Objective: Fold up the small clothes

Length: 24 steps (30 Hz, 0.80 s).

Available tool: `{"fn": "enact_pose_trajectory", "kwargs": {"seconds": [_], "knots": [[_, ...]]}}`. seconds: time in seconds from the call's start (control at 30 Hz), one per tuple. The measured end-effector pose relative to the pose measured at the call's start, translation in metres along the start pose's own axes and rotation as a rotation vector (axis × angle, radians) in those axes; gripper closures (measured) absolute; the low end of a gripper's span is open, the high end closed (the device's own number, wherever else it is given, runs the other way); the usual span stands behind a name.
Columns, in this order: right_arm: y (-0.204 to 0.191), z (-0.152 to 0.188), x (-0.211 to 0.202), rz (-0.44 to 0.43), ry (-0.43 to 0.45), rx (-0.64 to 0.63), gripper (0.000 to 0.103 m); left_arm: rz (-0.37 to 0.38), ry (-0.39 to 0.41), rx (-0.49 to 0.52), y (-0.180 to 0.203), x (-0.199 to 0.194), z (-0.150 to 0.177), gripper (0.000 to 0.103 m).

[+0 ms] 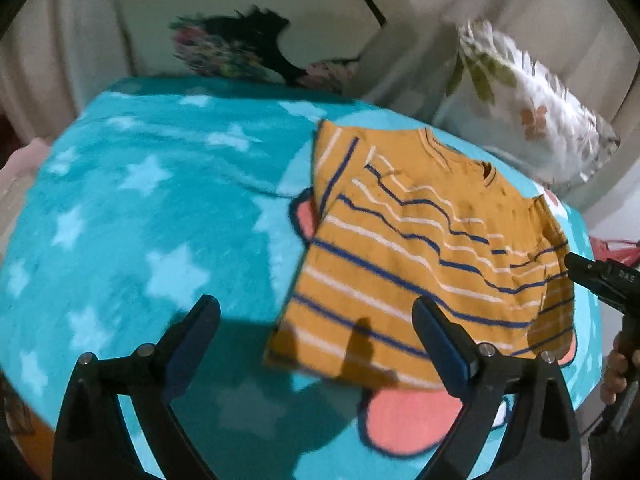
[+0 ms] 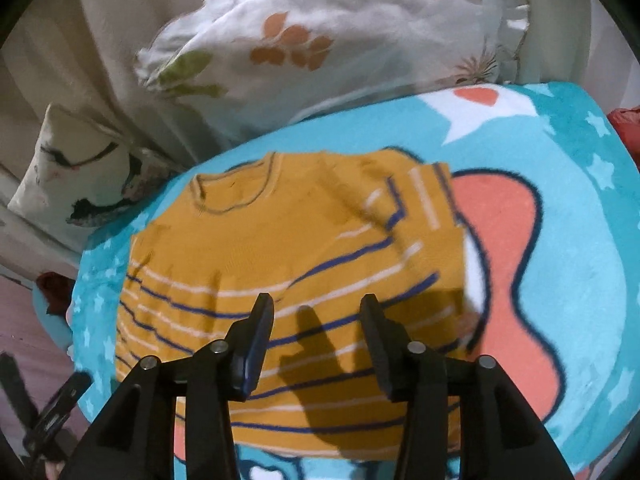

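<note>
While the mustard striped shirt (image 1: 420, 256) lies flat on the turquoise star blanket (image 1: 152, 208), both grippers hang above it with nothing between their fingers. Seen from the left wrist, the left gripper (image 1: 316, 324) has its two black fingers spread wide; one fingertip sits over bare blanket and the other over the shirt's lower hem, and whether either touches the cloth cannot be told. The shirt rests toward the right side of the blanket in that view, neck opening pointing away toward the pillows, one short sleeve folded in over the chest, its navy and white stripes running across the body. Part of the right gripper's black body enters from the right edge beside the shirt's far sleeve, with the person's hand (image 1: 618, 368) below it.

From the right wrist, the right gripper (image 2: 316, 308) is parted too, though less widely, its fingers over the striped lower half of the shirt (image 2: 288, 248) and throwing a shadow on the fabric. The shirt partly covers a coral cartoon patch (image 2: 504, 256) printed on the blanket (image 2: 580, 200). A white floral pillow (image 2: 320, 40) leans behind the blanket's far edge, and a second printed cushion (image 2: 76, 168) stands at the left. Both views are slightly blurred
</note>
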State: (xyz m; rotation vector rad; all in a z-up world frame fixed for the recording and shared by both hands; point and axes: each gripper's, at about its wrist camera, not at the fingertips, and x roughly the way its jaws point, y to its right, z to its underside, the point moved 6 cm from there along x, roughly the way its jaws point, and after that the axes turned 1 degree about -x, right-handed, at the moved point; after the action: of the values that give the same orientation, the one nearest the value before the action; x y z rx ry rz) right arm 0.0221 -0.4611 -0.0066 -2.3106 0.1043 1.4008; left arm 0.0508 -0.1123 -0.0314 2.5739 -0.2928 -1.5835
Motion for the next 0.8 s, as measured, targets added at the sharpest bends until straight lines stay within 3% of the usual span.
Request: {"fn": "enact_pose_trajectory", "kwargs": {"seconds": [0.13, 0.17, 0.2, 0.23, 0.27, 0.3, 0.47, 0.53, 0.67, 0.73, 0.8], "knots": [[-0.026, 0.005, 0.014, 0.038, -0.014, -0.026, 0.054, 0.052, -0.050, 0.031, -0.002, 0.030, -0.015, 0.010], [-0.031, 0.006, 0.017, 0.050, -0.017, -0.038, 0.054, 0.062, -0.065, 0.046, -0.002, 0.037, -0.018, 0.025], [-0.037, 0.007, 0.021, 0.066, -0.023, -0.048, 0.054, 0.063, -0.084, 0.059, -0.004, 0.042, -0.019, 0.049], [-0.044, 0.008, 0.025, 0.078, -0.031, -0.052, 0.054, 0.066, -0.116, 0.071, -0.006, 0.050, -0.019, 0.063], [-0.049, 0.009, 0.028, 0.079, -0.038, -0.051, 0.054, 0.087, -0.145, 0.070, -0.008, 0.056, -0.018, 0.087], [-0.055, 0.010, 0.031, 0.076, -0.043, -0.049, 0.054, 0.123, -0.159, 0.057, -0.011, 0.059, -0.017, 0.090], [-0.093, 0.013, 0.049, 0.069, -0.076, -0.082, 0.054, 0.154, -0.150, 0.004, -0.032, 0.052, -0.019, 0.090], [-0.113, 0.013, 0.058, 0.060, -0.090, -0.105, 0.054, 0.096, -0.150, -0.016, -0.049, 0.050, -0.020, 0.090], [-0.151, 0.015, 0.073, 0.036, -0.112, -0.145, 0.054, 0.064, -0.161, -0.077, -0.079, 0.038, -0.021, 0.090], [-0.173, 0.015, 0.081, 0.018, -0.126, -0.174, 0.054, 0.038, -0.142, -0.084, -0.091, 0.029, -0.023, 0.082], [-0.196, 0.016, 0.090, -0.002, -0.143, -0.203, 0.054, -0.005, -0.124, -0.109, -0.106, 0.019, -0.024, 0.058]]}}
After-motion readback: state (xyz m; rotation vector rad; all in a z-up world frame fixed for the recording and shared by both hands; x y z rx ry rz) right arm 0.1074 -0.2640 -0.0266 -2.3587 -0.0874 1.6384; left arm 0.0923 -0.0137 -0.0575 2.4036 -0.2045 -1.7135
